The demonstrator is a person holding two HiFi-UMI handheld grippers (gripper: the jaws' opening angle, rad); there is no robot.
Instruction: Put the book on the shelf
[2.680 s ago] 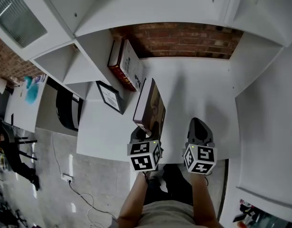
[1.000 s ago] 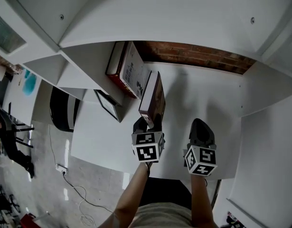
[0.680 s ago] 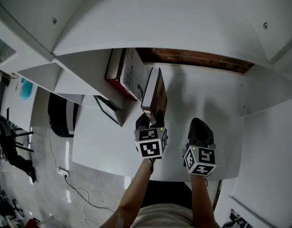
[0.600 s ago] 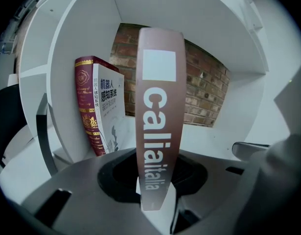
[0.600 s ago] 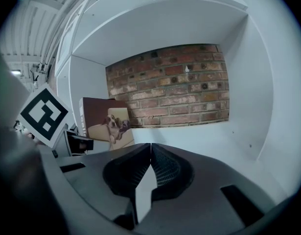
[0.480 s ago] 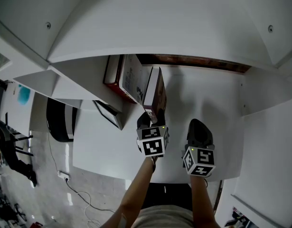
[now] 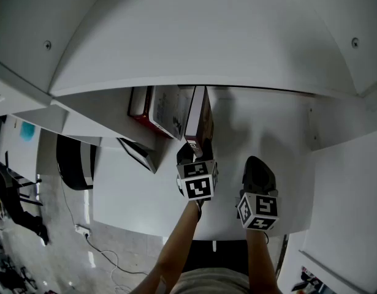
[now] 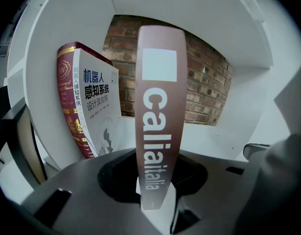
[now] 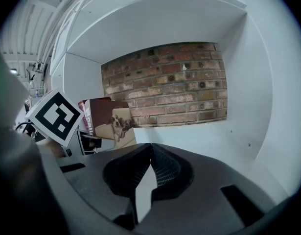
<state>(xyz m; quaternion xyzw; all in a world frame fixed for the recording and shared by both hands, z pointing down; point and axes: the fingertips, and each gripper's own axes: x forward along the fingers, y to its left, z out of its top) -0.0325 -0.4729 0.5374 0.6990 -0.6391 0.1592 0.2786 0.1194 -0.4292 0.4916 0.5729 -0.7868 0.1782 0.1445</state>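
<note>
Far left: the red-spined, white-covered book [image 8: 86, 111] leans toward 11 o'clock against the compartment wall. Just beside it, your left gripper [image 8: 152, 199] clamps the brown hardback book [image 8: 157, 116] low on its spine. This book is upright inside the white shelf compartment [image 7: 268, 127], long axis 6-to-12 o'clock, spine facing you. Spine lettering shows only here; the head view gives the top edge. Right gripper [image 9: 149, 160]: fingers pressed together, empty. Only its view shows the dog-photo cover.

Tilted leftward before a brick wall [image 8: 204, 89], a white book with a red spine [image 8: 91, 116]; farther left, a black picture frame [image 7: 138, 154] on edge, a dark rounded object [image 7: 75, 163], and a cable [image 7: 105, 253] trailing over grey floor [image 7: 53, 219].
</note>
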